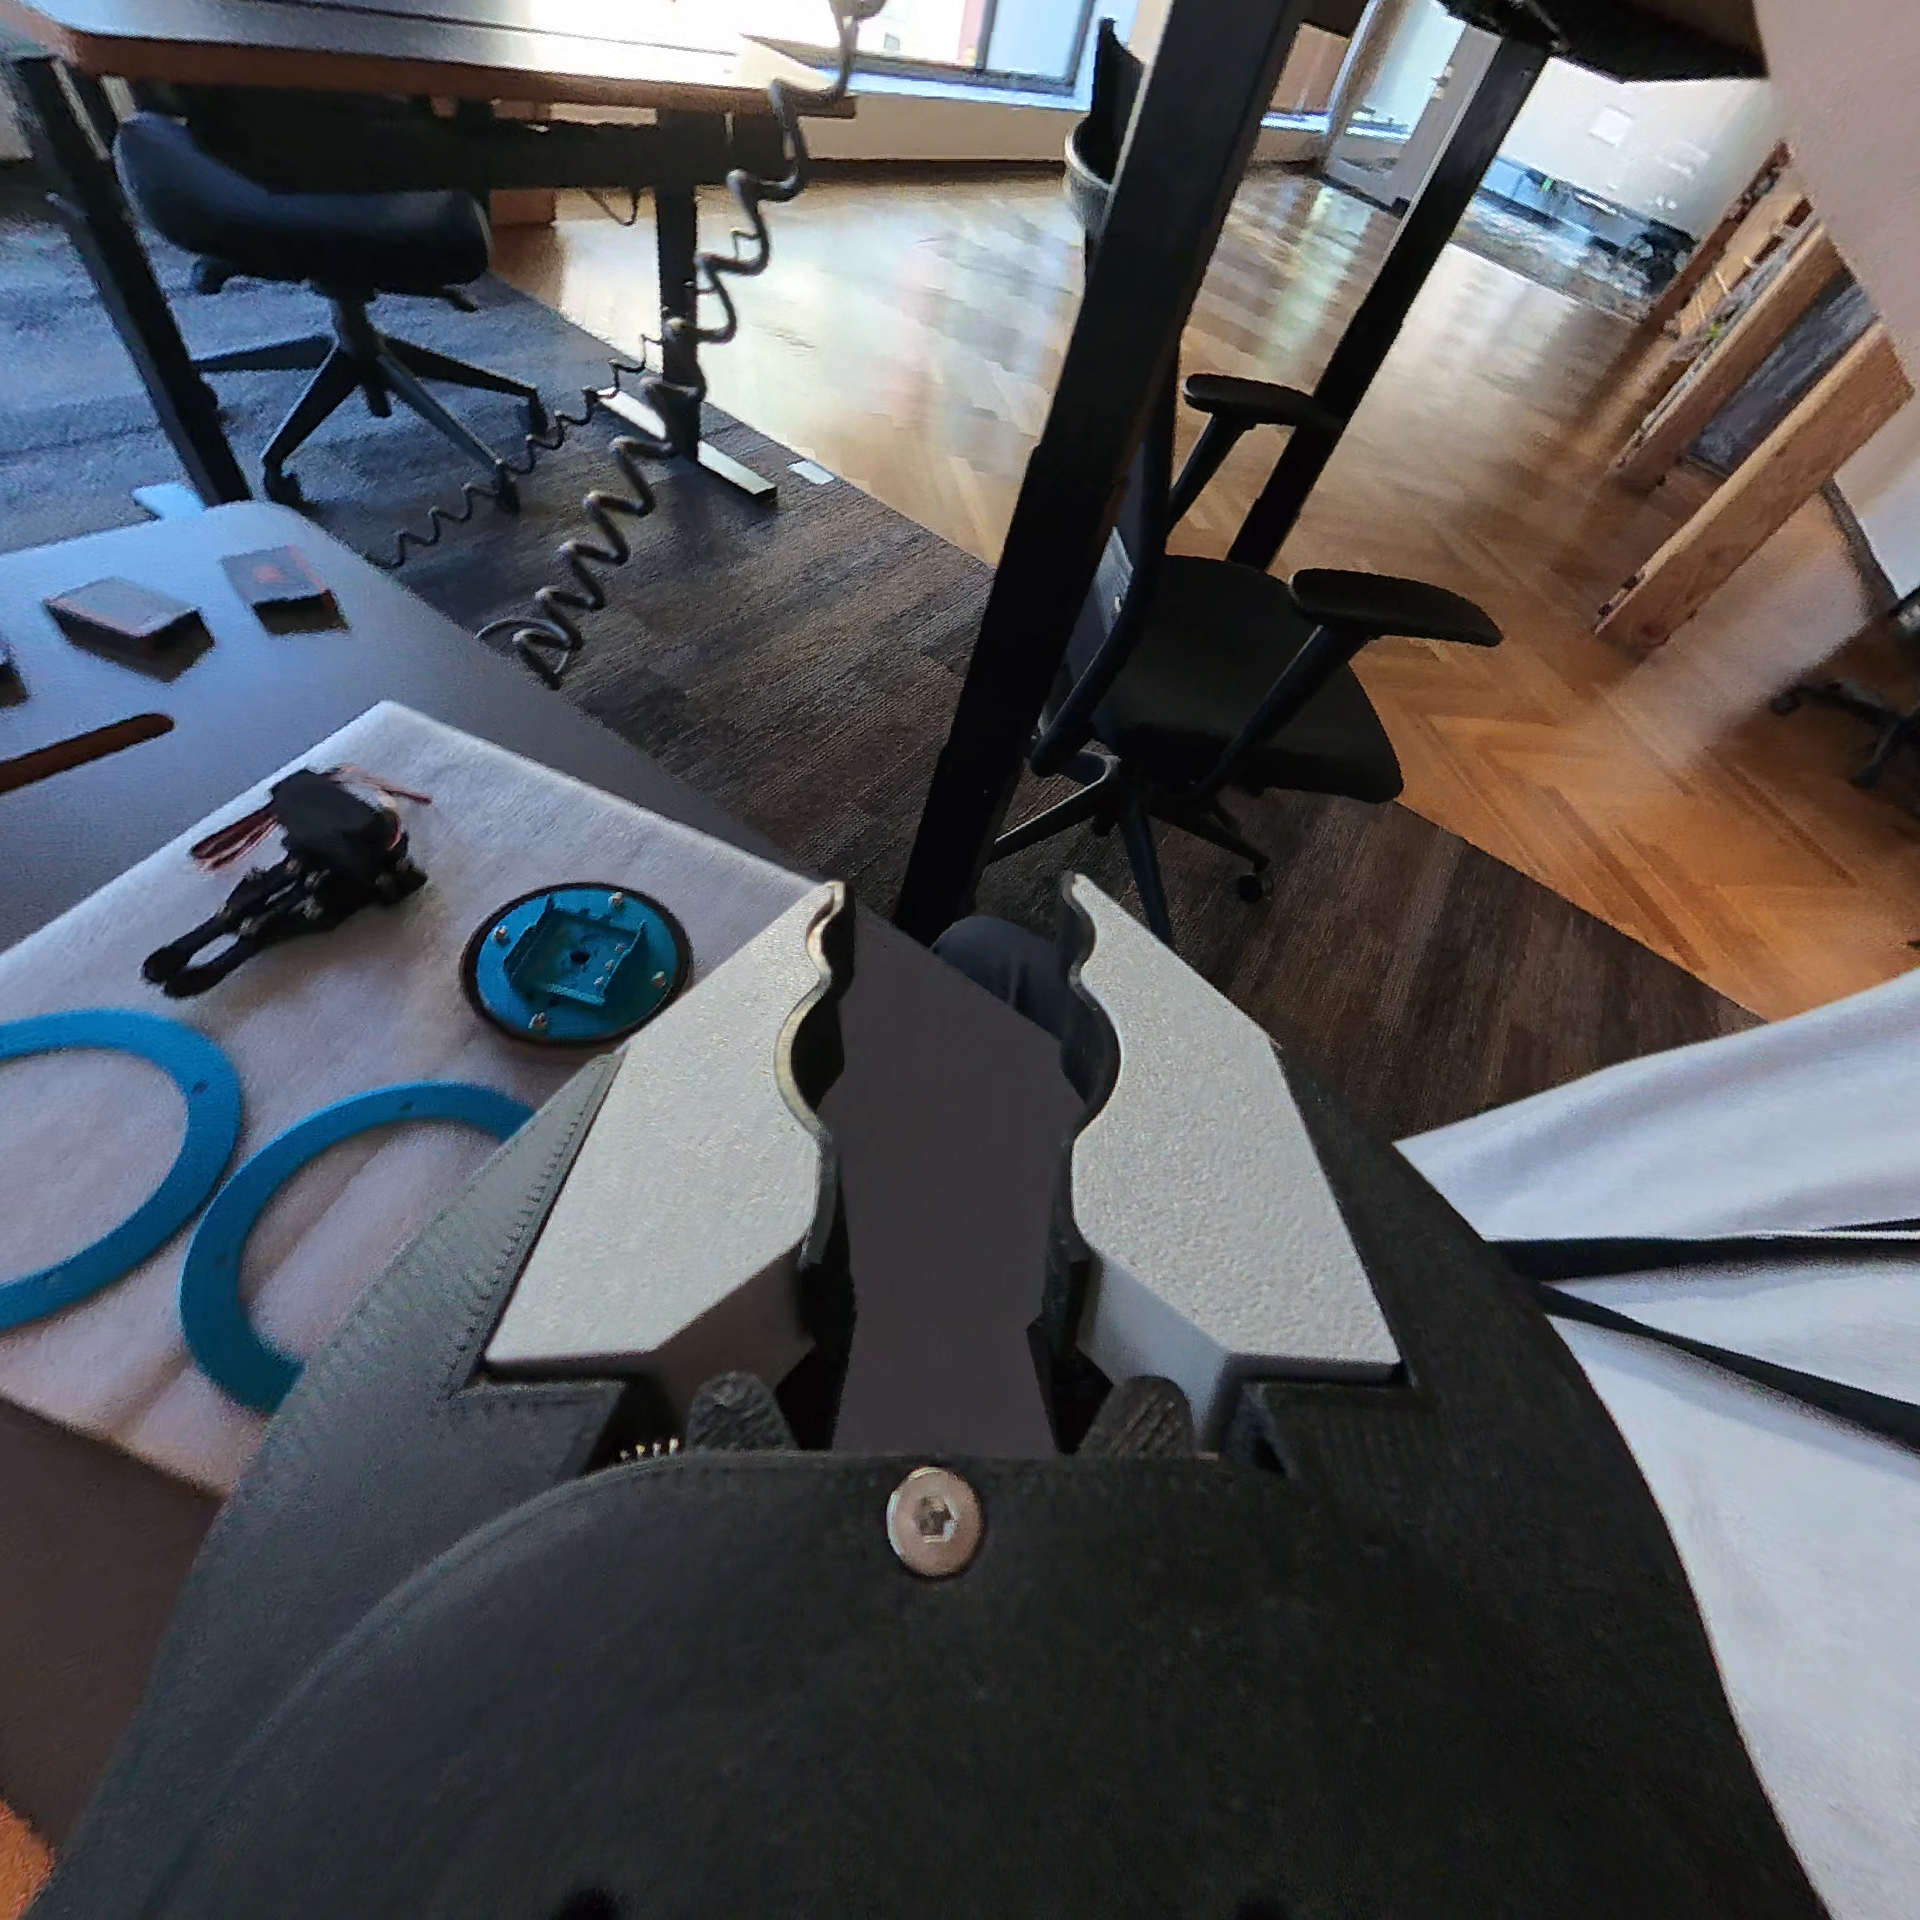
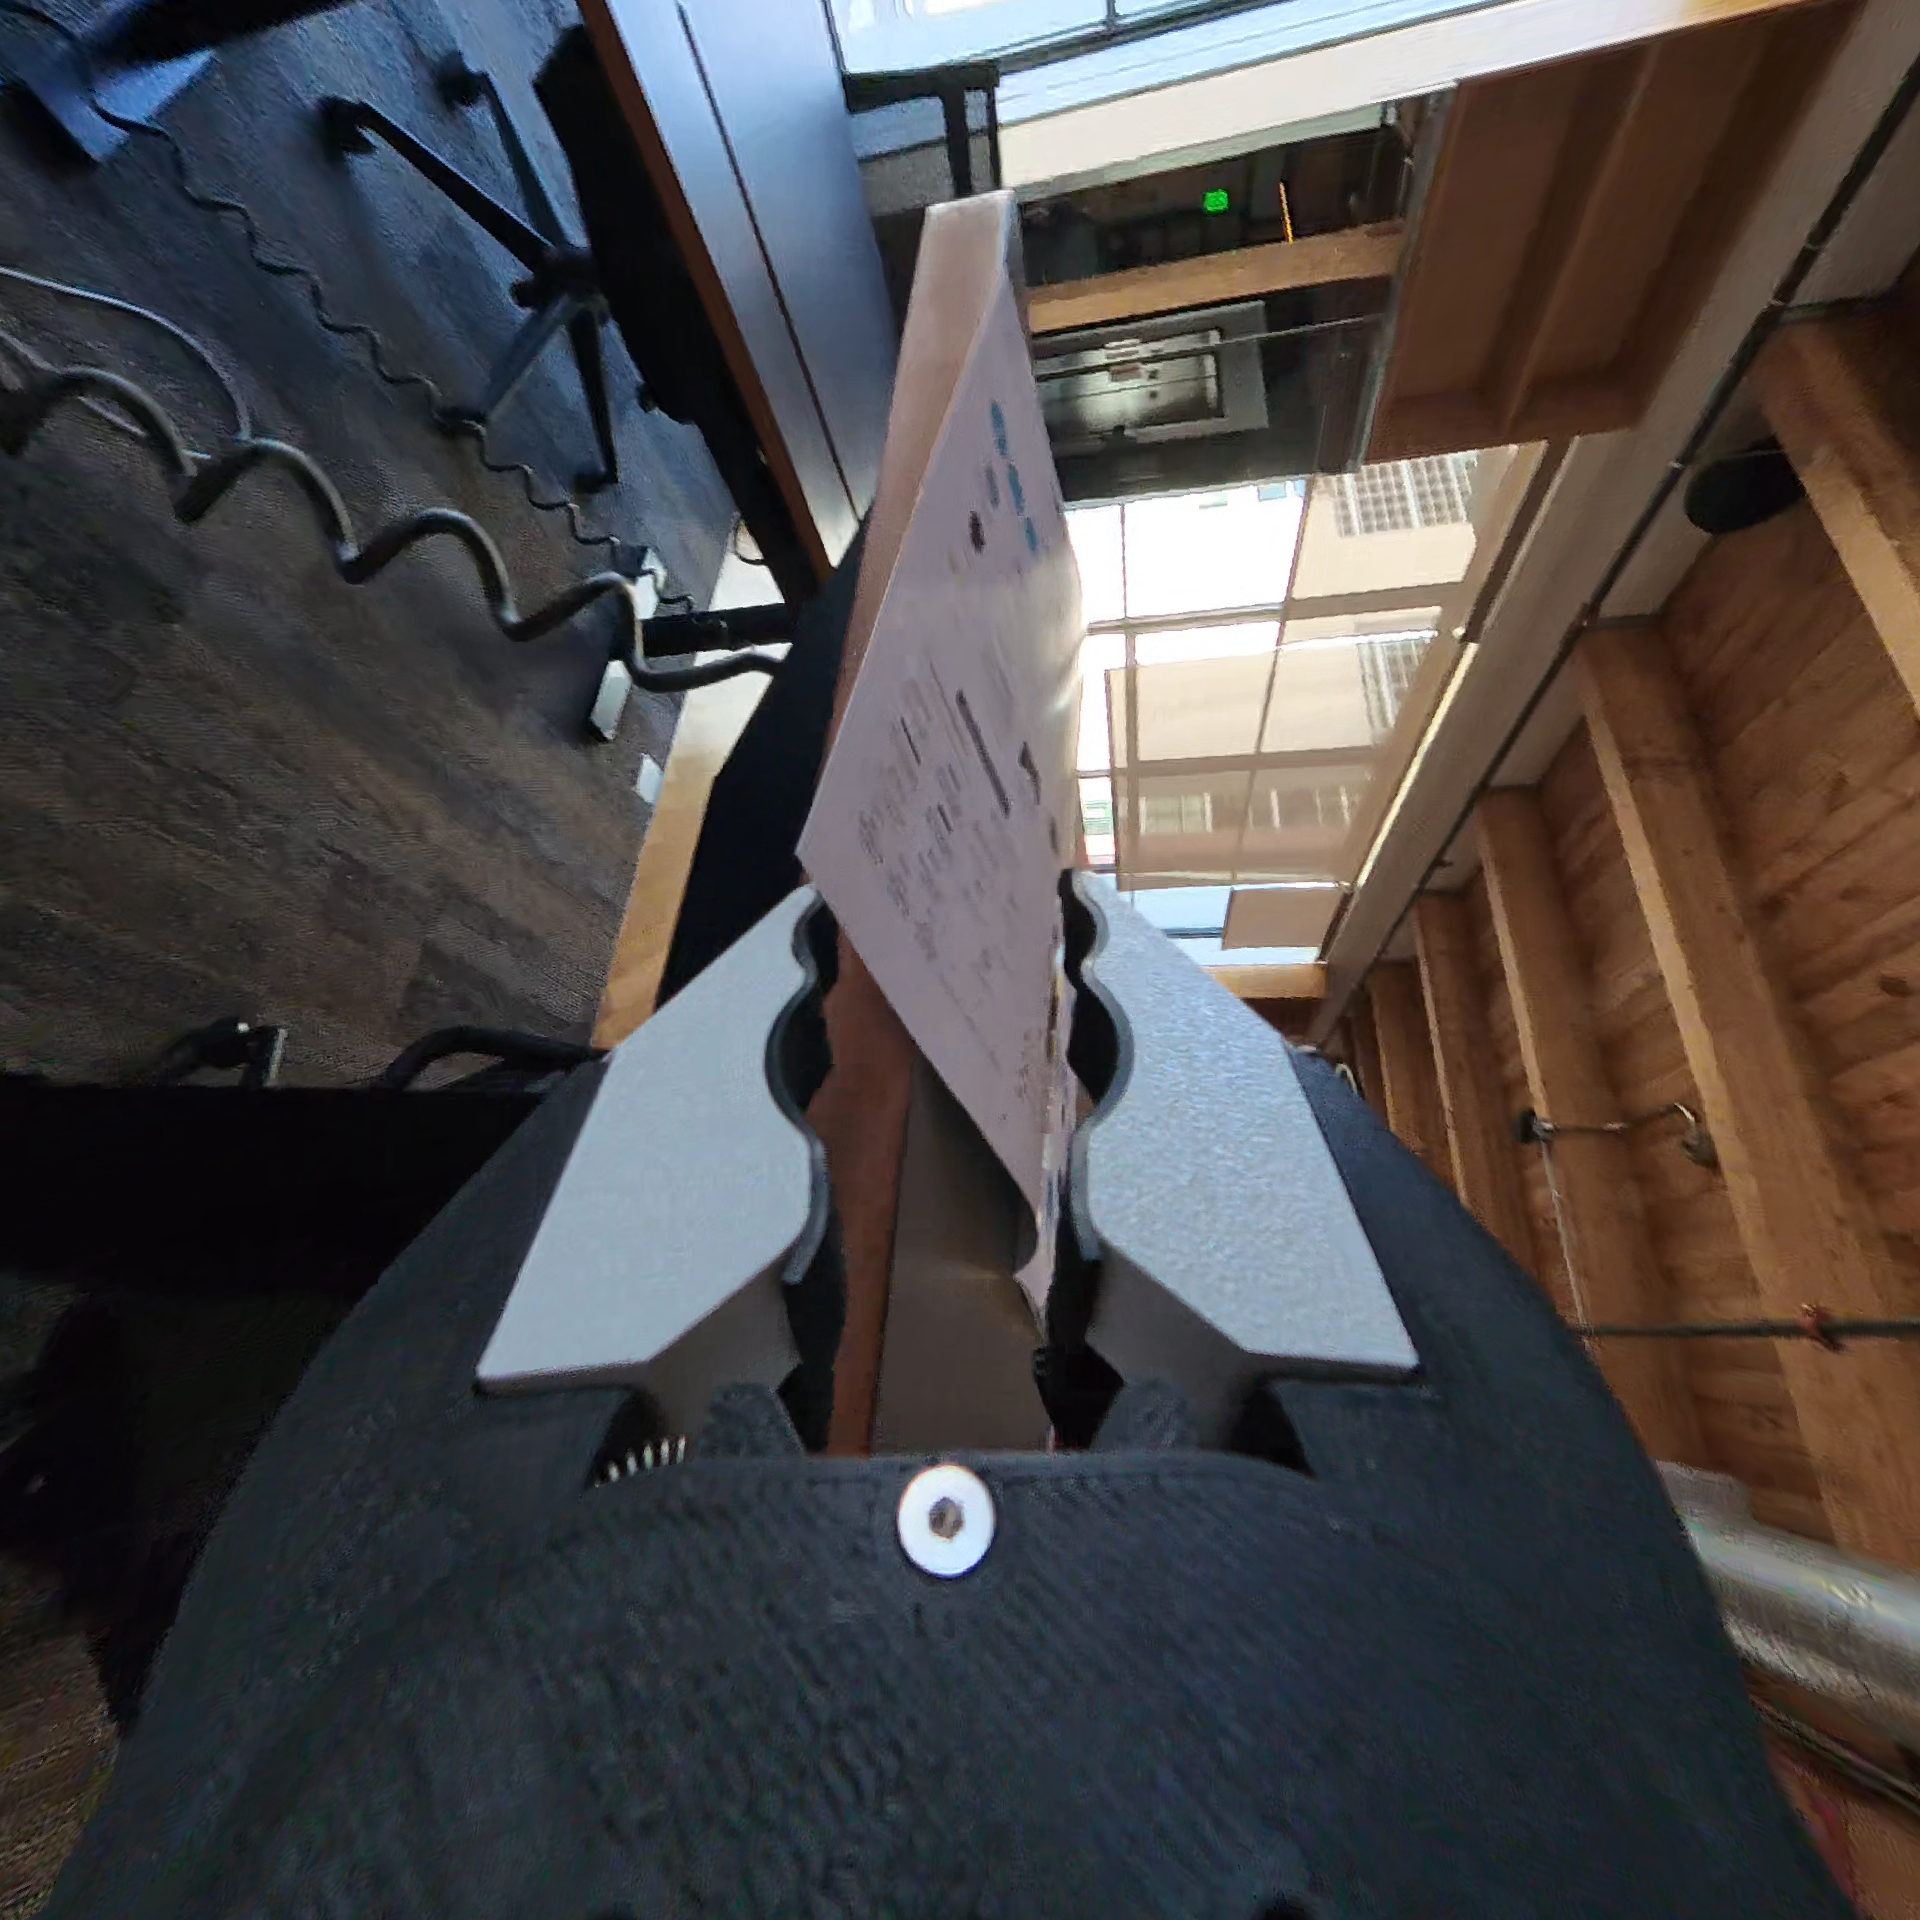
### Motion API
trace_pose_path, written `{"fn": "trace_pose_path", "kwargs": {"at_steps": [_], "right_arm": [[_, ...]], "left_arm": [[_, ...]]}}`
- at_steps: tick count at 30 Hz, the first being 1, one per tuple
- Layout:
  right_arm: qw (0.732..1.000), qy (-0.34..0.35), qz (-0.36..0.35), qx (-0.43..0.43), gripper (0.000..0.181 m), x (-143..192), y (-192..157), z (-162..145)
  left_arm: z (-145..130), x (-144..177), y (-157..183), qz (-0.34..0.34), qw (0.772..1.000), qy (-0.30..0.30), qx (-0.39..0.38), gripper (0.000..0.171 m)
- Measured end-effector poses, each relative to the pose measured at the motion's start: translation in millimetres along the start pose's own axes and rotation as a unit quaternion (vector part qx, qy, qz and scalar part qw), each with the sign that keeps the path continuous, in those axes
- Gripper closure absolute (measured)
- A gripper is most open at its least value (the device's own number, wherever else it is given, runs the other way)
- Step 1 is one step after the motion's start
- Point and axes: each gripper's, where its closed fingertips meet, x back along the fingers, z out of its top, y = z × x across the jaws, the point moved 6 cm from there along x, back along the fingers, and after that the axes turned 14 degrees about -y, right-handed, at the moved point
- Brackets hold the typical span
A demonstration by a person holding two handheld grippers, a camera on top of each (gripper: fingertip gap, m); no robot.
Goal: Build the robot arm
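The left gripper is hanging over the near corner of a dark table, its jaws parted and holding nothing. Left of it, a white mat is carrying two blue rings, a blue round base and a black servo assembly, all untouched. The right gripper is standing open; a printed sheet is leaning against its right finger, unclamped.

Left gripper: jaws apart, nothing between them, poised over the dark counter's right edge. Nearest item: a blue round disc with a square housing, flat on a pale mat. Two blue flat rings lie to the left; a black servo assembly lies farther back.

Right gripper: jaws apart, a white printed sheet lying against the right finger.
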Motion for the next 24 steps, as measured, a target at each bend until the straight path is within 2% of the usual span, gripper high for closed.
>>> {"fn": "trace_pose_path", "kwargs": {"at_steps": [2, 6, 7, 10, 14, 19, 22, 24], "right_arm": [[1.0, 0.001, -0.009, -0.007, 0.155, -3.5, 5.9, 1.4], [1.0, -0.02, 0.007, -0.004, 0.165, -11.7, 12.0, -2.2], [1.0, -0.026, 0.015, -0.005, 0.18, -13.4, 12.7, -3.1], [0.999, -0.021, 0.018, -0.031, 0.181, -15.9, 24.7, -0.5], [0.997, 0.006, 0.007, -0.079, 0.181, -13.8, 63.2, 5.5], [0.98, 0.044, 0.086, -0.176, 0.181, -7.7, 116.0, 6.1], [0.964, 0.074, 0.128, -0.22, 0.181, -0.8, 133.1, 5.5], [0.953, 0.099, 0.162, -0.238, 0.181, 8.9, 133.8, 9.9]], "left_arm": [[-8.0, 8.8, -8.4, 0.016, 1.0, -0.008, 0.017, 0.135], [-15.1, 14.6, -20.9, 0.033, 0.999, -0.023, 0.035, 0.135], [-14.8, 13.2, -23.5, 0.034, 0.998, -0.027, 0.037, 0.135], [-8.6, 2.2, -29.7, 0.024, 0.998, -0.038, 0.038, 0.136], [12.1, -23.8, -30.9, -0.014, 0.998, -0.06, 0.029, 0.136], [64.8, -74.8, -23.2, -0.064, 0.994, -0.087, -0.027, 0.131], [119.2, -115.3, -9.1, -0.112, 0.99, -0.058, -0.062, 0.121], [163.6, -142.2, 1.1, -0.132, 0.988, -0.027, -0.074, 0.107]]}}
